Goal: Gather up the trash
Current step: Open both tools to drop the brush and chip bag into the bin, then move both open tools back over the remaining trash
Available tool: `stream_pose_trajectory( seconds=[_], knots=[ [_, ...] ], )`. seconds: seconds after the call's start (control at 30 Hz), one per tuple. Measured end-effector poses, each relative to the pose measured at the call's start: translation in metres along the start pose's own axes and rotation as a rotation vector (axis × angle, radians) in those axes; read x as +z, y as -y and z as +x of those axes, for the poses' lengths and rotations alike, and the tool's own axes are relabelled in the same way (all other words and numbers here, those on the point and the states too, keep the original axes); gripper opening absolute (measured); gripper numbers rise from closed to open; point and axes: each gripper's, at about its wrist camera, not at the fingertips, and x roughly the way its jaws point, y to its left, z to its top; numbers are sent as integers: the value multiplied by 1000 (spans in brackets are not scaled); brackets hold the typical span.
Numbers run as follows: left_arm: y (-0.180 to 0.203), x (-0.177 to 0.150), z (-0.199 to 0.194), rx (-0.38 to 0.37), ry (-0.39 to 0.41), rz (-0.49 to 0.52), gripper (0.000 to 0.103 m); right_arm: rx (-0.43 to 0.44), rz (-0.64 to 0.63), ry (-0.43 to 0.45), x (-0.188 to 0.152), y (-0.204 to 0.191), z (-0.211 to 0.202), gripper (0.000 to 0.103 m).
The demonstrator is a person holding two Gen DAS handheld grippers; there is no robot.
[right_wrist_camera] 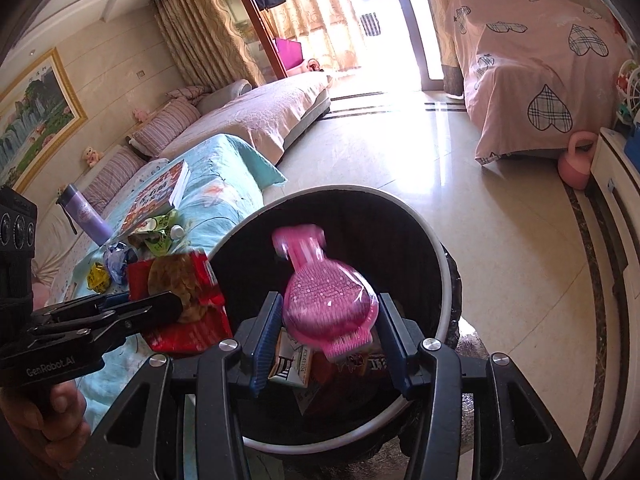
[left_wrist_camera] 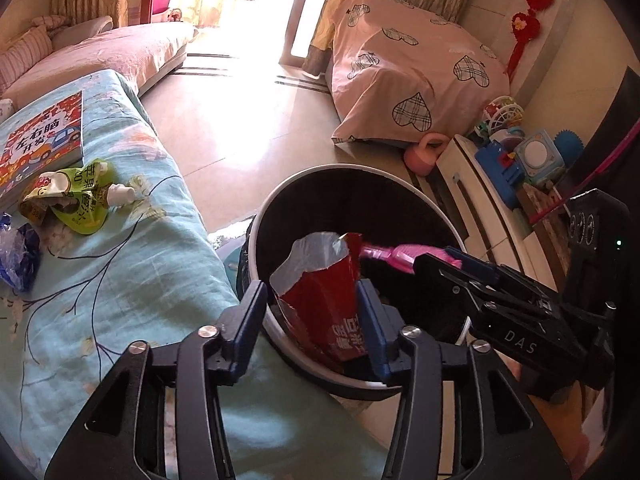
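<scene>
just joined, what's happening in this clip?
Trash collection, mid-drop. Both grippers are over the black bin. The left gripper has a torn red snack bag between its fingers; the right gripper has a pink wrapper. A green pouch and blue wrapper remain on the blue-covered table.

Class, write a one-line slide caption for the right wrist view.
Right gripper open, pink package between its fingers above the trash bin; left gripper holds a red wrapper alongside.
</scene>
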Motion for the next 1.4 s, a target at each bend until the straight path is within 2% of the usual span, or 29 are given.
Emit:
stream_pose_trajectory(
  seconds=[0.07,0.13,0.23,0.3,0.37,0.43,0.73,1.0,1.2,1.4],
  knots=[
    [-1,-2,-3,1,4,-2,54,1,0,9,0,0,-3,61],
    [-4,-4,-6,2,5,-8,59,4,4,25,0,-1,-8,64],
    [-10,-11,-15,6,19,-18,61,15,17,41,-2,-3,-14,67],
    [-18,-19,-23,17,31,-26,61,29,26,52,-3,-8,-19,76],
    [-26,-27,-29,34,38,-36,62,48,34,64,-5,-14,-23,92],
    [-36,-35,-36,53,45,-47,63,74,33,71,-7,-25,-26,96],
    [-109,-82,-73,151,66,-172,67,188,6,9,-27,-85,-12,101],
    [-183,-119,-104,234,76,-303,67,212,-78,-67,-43,-138,12,101],
    [-219,-135,-120,267,86,-370,67,228,-131,-35,-47,-169,22,101],
    [-239,-142,-127,287,85,-396,67,235,-221,-36,-51,-202,31,101]
  ],
)
